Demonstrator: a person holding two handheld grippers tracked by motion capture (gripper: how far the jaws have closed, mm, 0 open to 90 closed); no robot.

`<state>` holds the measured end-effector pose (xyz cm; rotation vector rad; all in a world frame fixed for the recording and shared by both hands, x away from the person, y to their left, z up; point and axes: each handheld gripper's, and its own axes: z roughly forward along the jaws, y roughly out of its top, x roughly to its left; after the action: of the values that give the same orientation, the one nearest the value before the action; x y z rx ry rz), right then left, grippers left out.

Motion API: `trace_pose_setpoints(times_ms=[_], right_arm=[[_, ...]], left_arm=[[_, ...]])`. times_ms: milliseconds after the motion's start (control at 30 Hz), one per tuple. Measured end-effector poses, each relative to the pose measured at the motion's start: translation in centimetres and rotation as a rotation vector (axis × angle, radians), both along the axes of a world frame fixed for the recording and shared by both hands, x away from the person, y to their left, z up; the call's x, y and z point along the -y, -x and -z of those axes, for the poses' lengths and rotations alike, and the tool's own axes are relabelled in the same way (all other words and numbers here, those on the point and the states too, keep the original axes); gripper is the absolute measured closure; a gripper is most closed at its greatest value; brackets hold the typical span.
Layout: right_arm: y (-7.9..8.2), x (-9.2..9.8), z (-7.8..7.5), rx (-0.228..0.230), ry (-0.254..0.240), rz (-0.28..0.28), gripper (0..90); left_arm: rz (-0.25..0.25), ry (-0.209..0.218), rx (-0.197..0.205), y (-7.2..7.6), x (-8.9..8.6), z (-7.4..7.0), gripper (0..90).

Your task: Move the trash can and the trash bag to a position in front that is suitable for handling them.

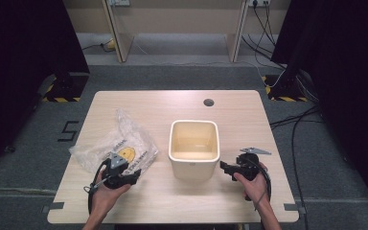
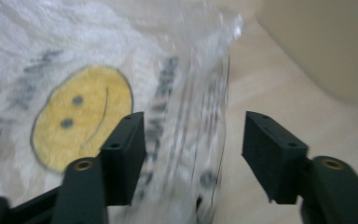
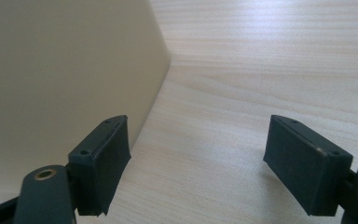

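Left gripper view: the clear plastic bag (image 2: 121,93) with the yellow smiley lies left of the cream bin (image 1: 194,147), its crinkled edge between the parted jaws of the left gripper (image 2: 193,158), not yet pinched. The film is best gathered deep before closing. Right of the bin, the right gripper (image 3: 196,163) is held released, empty

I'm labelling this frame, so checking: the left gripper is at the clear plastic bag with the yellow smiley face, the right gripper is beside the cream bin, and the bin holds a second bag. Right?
Not quite. The cream bin is empty; the high view shows its bare inside. The rest holds: the left gripper is at the clear plastic bag, the right gripper beside the bin.
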<state>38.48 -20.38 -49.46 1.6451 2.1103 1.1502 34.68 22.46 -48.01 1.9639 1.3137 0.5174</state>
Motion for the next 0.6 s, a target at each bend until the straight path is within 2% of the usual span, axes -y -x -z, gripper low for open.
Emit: trace_pose_setpoints(times_ms=[100, 133, 200, 233, 267, 300, 333, 367, 400, 433, 467, 500, 533, 600], right_arm=[[0.0, -0.2, 0.0, -0.003, 0.000, -0.004, 22.0], [0.0, -0.1, 0.2, -0.008, 0.002, -0.007, 22.0], [0.0, -0.1, 0.2, -0.010, 0.003, -0.008, 22.0], [0.0, -0.1, 0.2, -0.011, 0.002, -0.012, 22.0], [0.0, -0.1, 0.2, -0.011, 0.002, -0.012, 22.0], [0.0, 0.0, 0.2, -0.011, 0.002, -0.013, 22.0], [0.0, 0.0, 0.3, -0.012, 0.002, -0.015, 22.0], [0.0, 0.0, 0.3, -0.012, 0.002, -0.017, 22.0], [0.0, 0.0, 0.2, -0.012, 0.002, -0.018, 22.0], [0.0, 0.0, 0.2, -0.012, 0.002, -0.018, 22.0], [0.0, 0.0, 0.2, -0.008, 0.004, -0.018, 22.0], [0.0, 0.0, 0.2, -0.012, 0.004, -0.015, 21.9], [0.0, 0.1, 0.3, -0.013, 0.004, -0.014, 22.0], [0.0, 0.0, 0.4, -0.019, 0.007, -0.016, 22.0]], left_arm=[[-0.025, 0.006, 0.015, -1.7, 1.4, -0.1, 34.4], [-0.038, 0.011, 0.012, -2.9, 2.4, 0.0, 31.8], [-0.039, 0.013, 0.011, -3.4, 2.8, 0.2, 32.5], [-0.044, 0.004, 0.000, -4.5, 3.5, 0.7, 33.3], [-0.044, 0.004, 0.000, -4.5, 3.5, 0.7, 38.0], [-0.034, -0.005, -0.003, -5.3, 3.9, 1.5, 45.0], [-0.023, -0.005, -0.008, -5.6, 4.0, 1.9, 50.1], [-0.023, -0.005, -0.008, -5.6, 4.0, 1.9, 57.2], [0.018, -0.039, 0.003, -5.4, 4.2, 2.2, 60.9], [0.018, -0.039, 0.003, -5.4, 4.2, 2.2, 64.1], [0.044, -0.058, 0.014, -5.1, 4.2, 2.2, 66.1], [0.100, -0.062, 0.015, -4.1, 4.0, 2.0, 67.7], [0.100, -0.062, 0.015, -4.1, 4.0, 2.0, 68.7], [0.175, -0.087, 0.002, -2.3, 3.1, 1.8, 68.8]])
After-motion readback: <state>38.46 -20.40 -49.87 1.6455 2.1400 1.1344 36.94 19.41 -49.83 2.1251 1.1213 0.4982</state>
